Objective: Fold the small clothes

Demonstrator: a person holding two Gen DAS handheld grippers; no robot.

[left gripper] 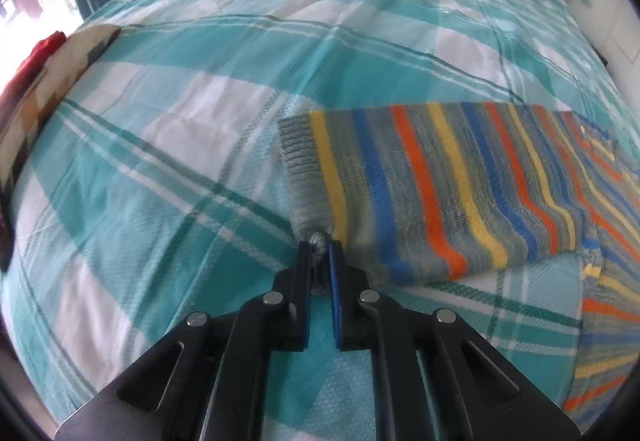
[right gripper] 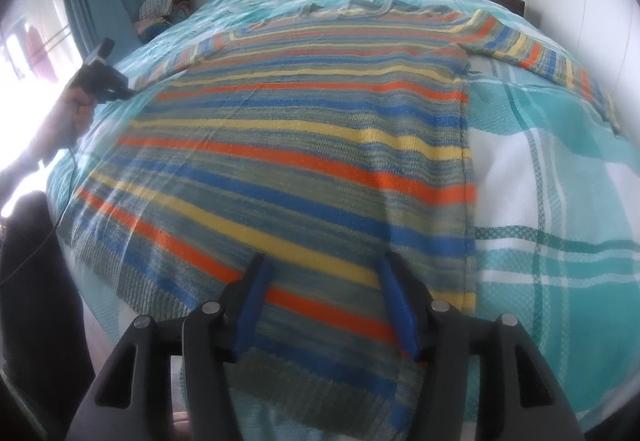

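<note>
Left gripper (left gripper: 320, 241) tight on striped sweater (left gripper: 440, 185) cuff; right gripper (right gripper: 324, 261) half-wide, empty.

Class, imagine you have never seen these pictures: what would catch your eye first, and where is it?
The striped sweater in orange, blue and yellow lies spread flat across the teal checked bedspread. The left gripper pinches its sleeve cuff, while the right gripper hangs open over the hem.

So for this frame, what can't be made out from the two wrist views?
- Left wrist view: the striped sweater runs off the right edge; its body is cut off.
- Left wrist view: how much cuff the left gripper pinches is hidden by its fingers and blur.
- Right wrist view: the sweater hem under the right gripper is hidden by the gripper body.
- Right wrist view: the clothes pile beside the bed is too small to identify.
</note>
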